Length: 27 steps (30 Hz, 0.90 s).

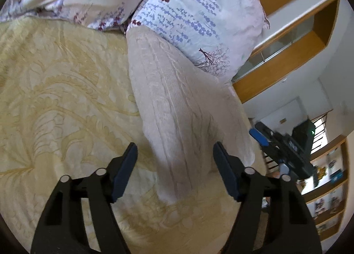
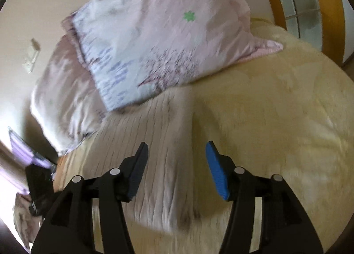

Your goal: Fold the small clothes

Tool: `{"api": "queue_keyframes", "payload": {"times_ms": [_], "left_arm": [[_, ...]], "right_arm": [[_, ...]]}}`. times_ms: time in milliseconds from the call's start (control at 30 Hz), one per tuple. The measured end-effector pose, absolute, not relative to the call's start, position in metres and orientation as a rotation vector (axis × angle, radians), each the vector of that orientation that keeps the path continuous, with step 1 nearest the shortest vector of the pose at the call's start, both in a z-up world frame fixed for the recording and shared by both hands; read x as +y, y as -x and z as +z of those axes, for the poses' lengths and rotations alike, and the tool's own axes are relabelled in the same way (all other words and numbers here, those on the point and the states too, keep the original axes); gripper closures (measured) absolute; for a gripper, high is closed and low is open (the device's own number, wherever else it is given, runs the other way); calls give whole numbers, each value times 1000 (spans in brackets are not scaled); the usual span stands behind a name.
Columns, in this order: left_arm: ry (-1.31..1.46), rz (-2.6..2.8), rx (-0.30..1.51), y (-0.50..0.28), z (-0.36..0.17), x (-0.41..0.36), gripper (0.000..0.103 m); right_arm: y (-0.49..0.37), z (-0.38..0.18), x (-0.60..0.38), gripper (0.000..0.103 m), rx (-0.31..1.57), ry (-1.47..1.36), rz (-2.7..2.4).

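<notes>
Left gripper (image 1: pixel 174 150) fingers wide, empty — right gripper (image 2: pixel 177 150) likewise — above knit garment (image 1: pixel 177 108).

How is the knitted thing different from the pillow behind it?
The sweater is plain cream with knitted ridges, while the pillow is smooth, pale cloth printed with purple rows and a small tree. The sweater lies flat and long on the yellow blanket; the pillow is puffy and stands higher. The sweater sits in front of the open left gripper; the pillow sits farther back. Both are soft and rest on the bed.
</notes>
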<state>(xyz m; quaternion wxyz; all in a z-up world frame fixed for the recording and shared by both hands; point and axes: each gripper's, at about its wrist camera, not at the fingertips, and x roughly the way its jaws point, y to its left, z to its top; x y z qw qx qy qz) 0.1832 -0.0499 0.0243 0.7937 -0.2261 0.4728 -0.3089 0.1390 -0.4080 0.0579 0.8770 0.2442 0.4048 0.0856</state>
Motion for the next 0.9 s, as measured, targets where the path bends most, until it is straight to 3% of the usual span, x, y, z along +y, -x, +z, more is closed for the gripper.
{"api": "queue_keyframes", "payload": {"times_ms": [167,233,300,367,433,500,567,600,633,733,900], "left_arm": [[485,-664,1046,-175,20,-53,48],[487,-660,1060,-174,16,-54,61],[491,-658,1070,-174,13,-55,67],[472,-650,1062,-171,14,-56,64],[435,-638,1040,-165,18,-55,39],[355,-627,975,-154,26,-56,37],[286,-620,934,-148,31,-58,37],[241,-615,909,-143,33,-61,42],[209,-615,898,-141,34,-63,54],[145,-619,919,-142,30,-71,76],[115,-615,919,-140,28,-72,77]], "right_arm": [[-120,43,-398,55,879,-515,198],[-117,37,-398,61,884,-514,201],[-116,34,-397,62,883,-517,205],[-113,32,-399,62,874,-533,206],[-112,30,-402,62,865,-558,211],[-111,27,-401,62,865,-563,219],[-111,26,-400,68,863,-557,226],[-112,26,-398,77,865,-549,229],[-112,26,-396,82,861,-537,220],[-111,34,-397,89,823,-522,199],[-98,68,-403,93,701,-491,158]]}}
